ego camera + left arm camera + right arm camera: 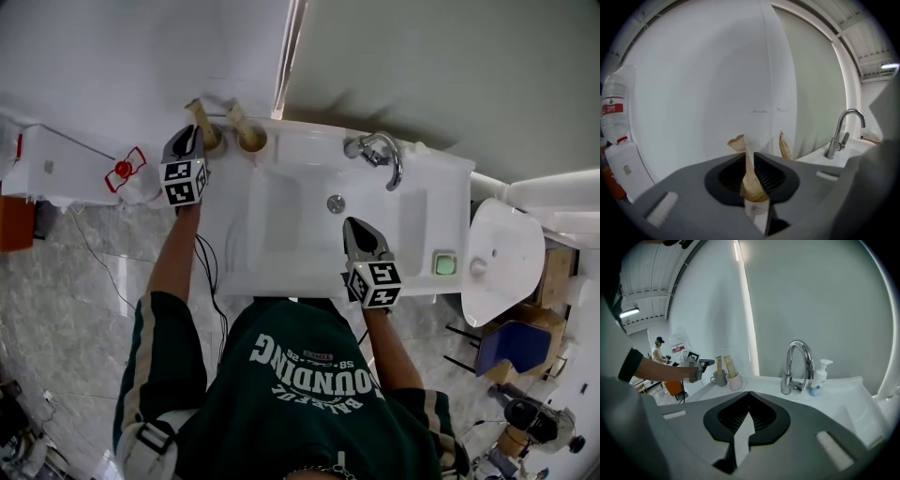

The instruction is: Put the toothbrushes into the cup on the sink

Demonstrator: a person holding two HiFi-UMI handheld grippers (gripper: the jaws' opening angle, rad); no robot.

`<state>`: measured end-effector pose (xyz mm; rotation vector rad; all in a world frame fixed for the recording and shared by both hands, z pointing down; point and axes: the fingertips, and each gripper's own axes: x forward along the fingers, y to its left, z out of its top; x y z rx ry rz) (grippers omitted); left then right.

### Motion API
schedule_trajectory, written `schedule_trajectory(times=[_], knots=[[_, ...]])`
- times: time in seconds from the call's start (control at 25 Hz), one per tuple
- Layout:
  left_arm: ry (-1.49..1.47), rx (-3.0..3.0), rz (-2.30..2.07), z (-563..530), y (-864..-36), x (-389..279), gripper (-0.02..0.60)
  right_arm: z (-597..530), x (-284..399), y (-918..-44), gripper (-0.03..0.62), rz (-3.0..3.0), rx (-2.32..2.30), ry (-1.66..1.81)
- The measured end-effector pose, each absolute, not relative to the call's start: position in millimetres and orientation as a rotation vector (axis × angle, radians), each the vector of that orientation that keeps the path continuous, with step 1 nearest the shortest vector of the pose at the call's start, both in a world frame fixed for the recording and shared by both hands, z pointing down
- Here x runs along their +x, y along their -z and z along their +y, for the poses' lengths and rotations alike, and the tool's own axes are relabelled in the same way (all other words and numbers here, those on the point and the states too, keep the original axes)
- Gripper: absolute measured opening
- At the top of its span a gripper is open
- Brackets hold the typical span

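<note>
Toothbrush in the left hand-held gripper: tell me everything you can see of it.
The toothbrush is sealed in a slim tan paper sleeve with small dark print and a crimped, slightly bent top. It stands nearly upright, with its top leaning a little left in the left gripper view. The left hand-held gripper has its jaws shut on the sleeve's middle. The lower end is hidden there. In the right gripper view it seems to sit in the grey mug.

The person wears a dark green shirt [309, 394] with white lettering and cream sleeve stripes. The grey left gripper [194, 131] and right gripper [352, 223] bear black-and-white marker cubes.
</note>
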<state>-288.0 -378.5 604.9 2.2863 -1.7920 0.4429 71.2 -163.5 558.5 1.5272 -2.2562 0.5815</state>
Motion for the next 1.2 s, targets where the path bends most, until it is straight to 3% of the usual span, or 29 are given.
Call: schedule_trajectory(times=[0.6, 1.2], knots=[[-0.439, 2.416, -1.687, -299, -543, -200, 0.051, -183, 80, -531, 0.006, -2.479, 1.353, -0.508], [-0.367, 2.533, -1.444, -229, -514, -65, 0.051, -196, 162, -489, 0.006, -2.550, 1.504, -0.422]])
